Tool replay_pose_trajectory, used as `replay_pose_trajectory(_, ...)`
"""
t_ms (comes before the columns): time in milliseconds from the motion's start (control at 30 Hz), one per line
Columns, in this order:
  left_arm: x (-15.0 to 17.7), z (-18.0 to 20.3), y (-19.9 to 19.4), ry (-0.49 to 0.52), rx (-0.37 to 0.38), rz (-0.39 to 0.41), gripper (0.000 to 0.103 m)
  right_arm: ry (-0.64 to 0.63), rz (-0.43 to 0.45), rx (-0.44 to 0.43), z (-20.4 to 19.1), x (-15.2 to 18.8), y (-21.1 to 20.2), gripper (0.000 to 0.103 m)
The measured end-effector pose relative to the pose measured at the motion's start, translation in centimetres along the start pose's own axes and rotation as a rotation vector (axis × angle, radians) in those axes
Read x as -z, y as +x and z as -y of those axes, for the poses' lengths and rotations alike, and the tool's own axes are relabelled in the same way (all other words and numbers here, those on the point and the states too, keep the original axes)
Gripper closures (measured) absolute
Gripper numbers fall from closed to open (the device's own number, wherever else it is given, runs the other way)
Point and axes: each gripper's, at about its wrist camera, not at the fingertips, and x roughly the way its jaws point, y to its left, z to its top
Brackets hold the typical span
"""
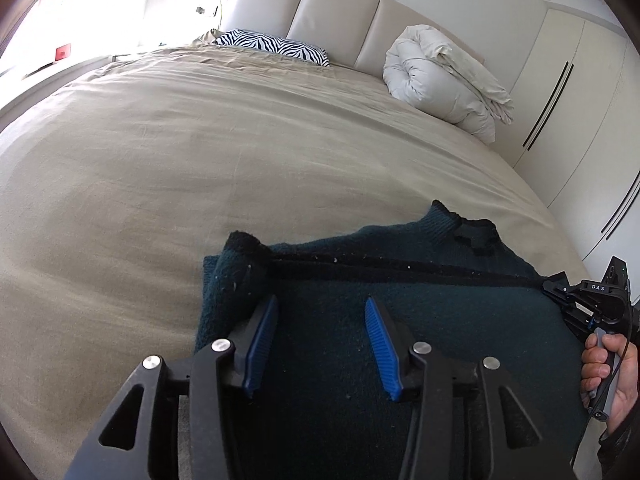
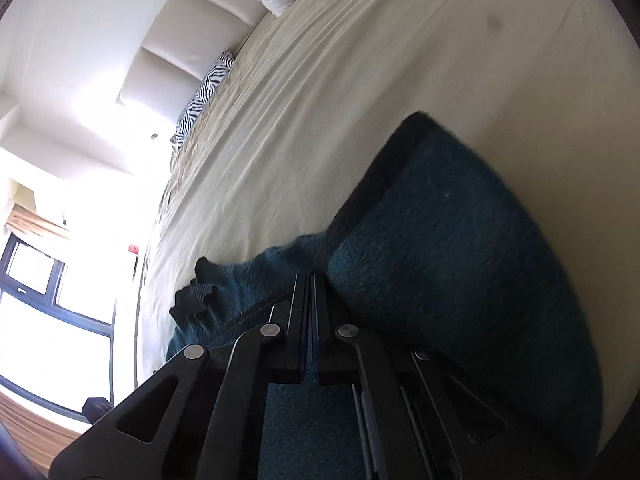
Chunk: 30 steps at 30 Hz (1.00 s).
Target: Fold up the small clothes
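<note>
Fold in progress on a dark teal knit sweater (image 1: 400,320), which lies at the near edge of the bed (image 1: 200,152), partly doubled over, with its black-trimmed collar toward the headboard. Left of the sweater's middle, the left gripper (image 1: 322,344) hovers above the knit, pitched downward; its jaws stand apart and hold nothing. At the sweater's right edge, the right gripper (image 2: 311,300), rolled onto its side and held in a hand (image 1: 610,376), has its jaws clenched; they appear to pinch the sweater's edge by the black trim. The next move probably calls for the left jaws to take a matching edge, so both can carry the fold across.
</note>
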Motion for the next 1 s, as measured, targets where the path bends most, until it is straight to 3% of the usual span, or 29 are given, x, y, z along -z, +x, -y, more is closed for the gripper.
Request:
replay_pose_trajectory(267,0.2,-0.3,0.0,-0.002,0.009,0.014,0.054,0.085,0.171,-0.065,4.7,0.3,-4.4,0.103)
replay_pose_trajectory(367,0.2,-0.2,0.0,0.001,0.004,0.015,0.054,0.016,0.183,0.006,3.3,1.0,-6.4,0.094)
replay_pose_trajectory(433,0.3,0.0,0.0,0.01,-0.007,0.017,0.054,-0.072,0.174,0.009,0.9,2.1,-7.7,0.084)
replay_pose_trajectory(500,0.4,0.2,-0.1,0.015,-0.015,0.018,0.054,-0.126,0.148,-0.051,-2.0,4.0,-8.5,0.059)
replay_pose_trajectory(567,0.4,0.3,-0.1,0.019,-0.022,0.018,0.054,-0.19,0.081,-0.125,-5.3,6.1,-7.7,0.044)
replay_pose_trajectory(667,0.4,0.5,0.0,0.027,-0.033,0.018,0.054,-0.293,-0.069,-0.225,-9.6,10.3,-5.1,0.044)
replay_pose_trajectory(767,0.4,0.7,0.0,0.035,-0.043,0.017,0.054,-0.319,-0.172,-0.236,-10.0,13.9,-2.9,0.045)
replay_pose_trajectory(800,0.4,0.7,0.0,0.038,-0.046,0.018,0.054,-0.308,-0.179,-0.214,-9.1,14.5,-2.5,0.05)
replay_pose_trajectory(867,0.4,0.8,0.0,0.042,-0.052,0.017,0.054,-0.244,-0.156,-0.27,-6.5,14.9,-3.3,0.057)
replay_pose_trajectory(1000,0.5,0.8,0.1,0.045,-0.055,0.017,0.054,-0.092,-0.036,-0.279,-1.0,12.9,-7.4,0.058)
